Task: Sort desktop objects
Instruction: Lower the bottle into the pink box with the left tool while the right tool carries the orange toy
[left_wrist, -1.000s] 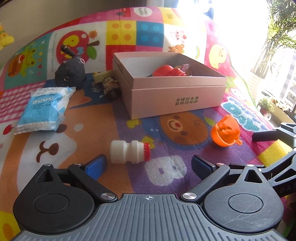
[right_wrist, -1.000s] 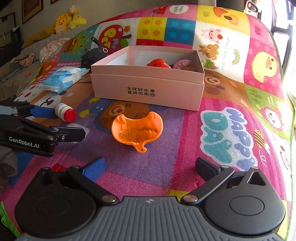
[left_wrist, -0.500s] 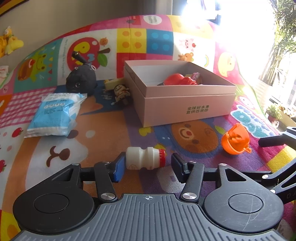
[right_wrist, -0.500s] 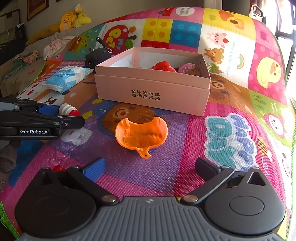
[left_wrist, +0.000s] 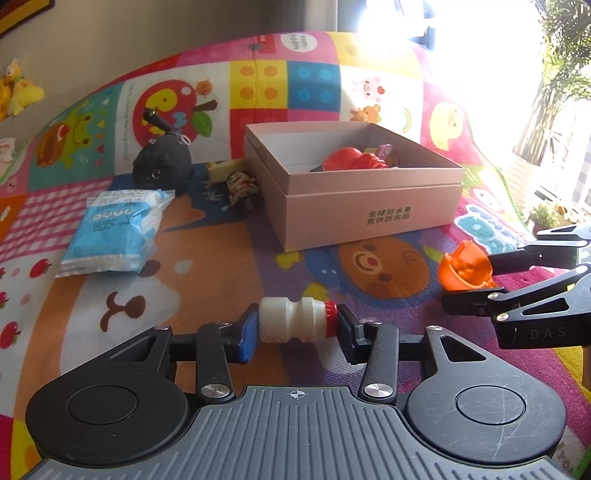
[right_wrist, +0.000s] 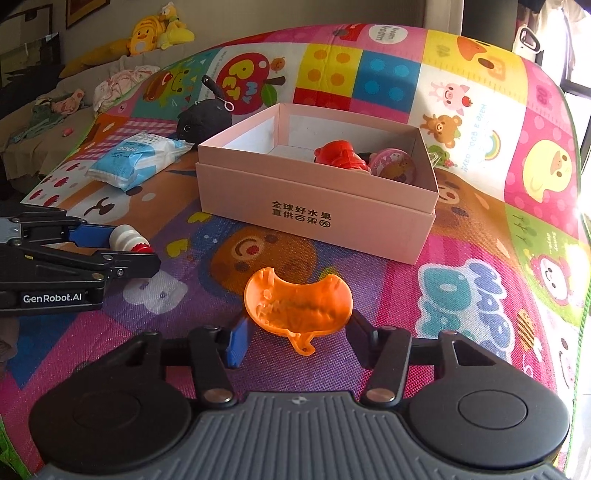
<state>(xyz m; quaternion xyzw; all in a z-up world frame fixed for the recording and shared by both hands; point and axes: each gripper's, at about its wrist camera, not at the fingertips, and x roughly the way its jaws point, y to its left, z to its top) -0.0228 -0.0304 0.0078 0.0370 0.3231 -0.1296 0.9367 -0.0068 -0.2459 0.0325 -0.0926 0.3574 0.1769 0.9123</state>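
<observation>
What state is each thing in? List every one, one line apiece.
Left gripper: shut on the bottle, fingers on its base and cap.
Bottle: on its side, red cap on.
Right gripper: fingers at the orange toy's sides, contact unclear.
Orange toy: on the mat, hollow side up.
Box: open, holding a red toy and a pink tin.
Tissue pack: flat, sealed.
Black plush: outside the box.

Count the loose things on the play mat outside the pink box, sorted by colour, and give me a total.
White: 1, the small drink bottle.
Orange: 1, the plastic toy mould.
Blue and white: 1, the wipes pack.
Black: 1, the plush toy.
Brown or tan: 2, the striped figurine and the yellowish block behind it.
Total: 6
</observation>
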